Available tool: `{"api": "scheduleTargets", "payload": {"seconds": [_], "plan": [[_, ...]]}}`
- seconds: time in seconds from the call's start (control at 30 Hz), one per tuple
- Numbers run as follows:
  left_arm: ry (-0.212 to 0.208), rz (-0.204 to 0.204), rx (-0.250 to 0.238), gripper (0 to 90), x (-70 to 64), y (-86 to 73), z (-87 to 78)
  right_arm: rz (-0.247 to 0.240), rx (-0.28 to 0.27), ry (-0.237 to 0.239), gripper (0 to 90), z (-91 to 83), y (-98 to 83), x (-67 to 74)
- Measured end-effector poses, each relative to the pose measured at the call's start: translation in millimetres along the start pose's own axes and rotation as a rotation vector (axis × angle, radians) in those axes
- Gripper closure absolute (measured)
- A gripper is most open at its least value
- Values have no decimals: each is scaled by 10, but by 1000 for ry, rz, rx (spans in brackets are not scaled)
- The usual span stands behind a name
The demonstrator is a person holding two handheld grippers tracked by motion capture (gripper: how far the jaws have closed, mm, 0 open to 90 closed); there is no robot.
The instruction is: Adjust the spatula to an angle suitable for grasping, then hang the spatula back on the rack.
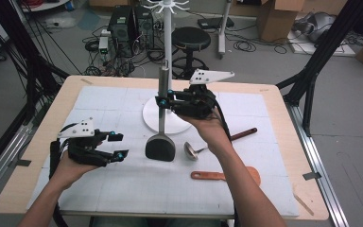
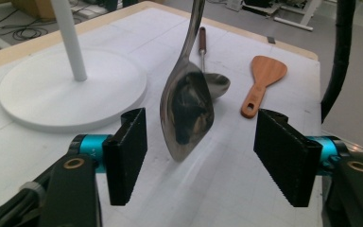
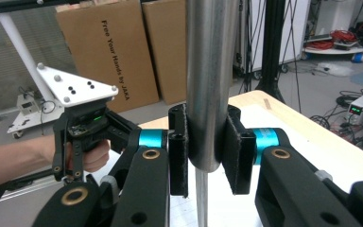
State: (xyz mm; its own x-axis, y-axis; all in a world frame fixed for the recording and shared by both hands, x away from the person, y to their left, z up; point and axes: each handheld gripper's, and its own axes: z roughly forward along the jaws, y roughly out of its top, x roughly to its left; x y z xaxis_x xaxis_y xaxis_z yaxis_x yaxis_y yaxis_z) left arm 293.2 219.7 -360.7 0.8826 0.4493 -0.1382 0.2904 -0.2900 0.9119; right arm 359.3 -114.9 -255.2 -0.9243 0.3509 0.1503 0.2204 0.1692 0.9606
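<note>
A steel turner point(image 1: 160, 147) stands upright, its broad head low over the white mat and its round handle point(image 3: 211, 71) pointing up. My right gripper point(image 1: 163, 101) is shut on that handle, and both pads squeeze it in the right gripper view point(image 3: 208, 153). My left gripper point(image 1: 118, 144) rests in the hand at the left of the mat, a short way from the turner's head. Its jaws are open with nothing between the pads. In the left gripper view point(image 2: 203, 158) the shiny turner head point(image 2: 187, 106) hangs just beyond the pads.
A white hanging stand's round base point(image 1: 179, 124) and pole point(image 1: 168, 33) rise behind the turner. A steel ladle point(image 1: 192, 150) with a dark wooden handle and a wooden spatula point(image 1: 227, 176) lie on the mat point(image 1: 123, 189) to the right. The table edge point(image 1: 307, 156) is near.
</note>
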Motion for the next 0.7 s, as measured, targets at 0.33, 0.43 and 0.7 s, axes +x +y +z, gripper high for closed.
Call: {"api": "scheduleTargets", "payload": {"seconds": [0.33,0.43,0.7], "plan": [[60,-22,6,247,48,-66,-47,-3,-2,-22,749,33,98,-96],[69,-24,9,236,53,-81,-53,-3,-4,-28,750,53,130,-126],[78,-29,10,220,60,-94,-62,-21,9,-43,750,119,265,-197]]}}
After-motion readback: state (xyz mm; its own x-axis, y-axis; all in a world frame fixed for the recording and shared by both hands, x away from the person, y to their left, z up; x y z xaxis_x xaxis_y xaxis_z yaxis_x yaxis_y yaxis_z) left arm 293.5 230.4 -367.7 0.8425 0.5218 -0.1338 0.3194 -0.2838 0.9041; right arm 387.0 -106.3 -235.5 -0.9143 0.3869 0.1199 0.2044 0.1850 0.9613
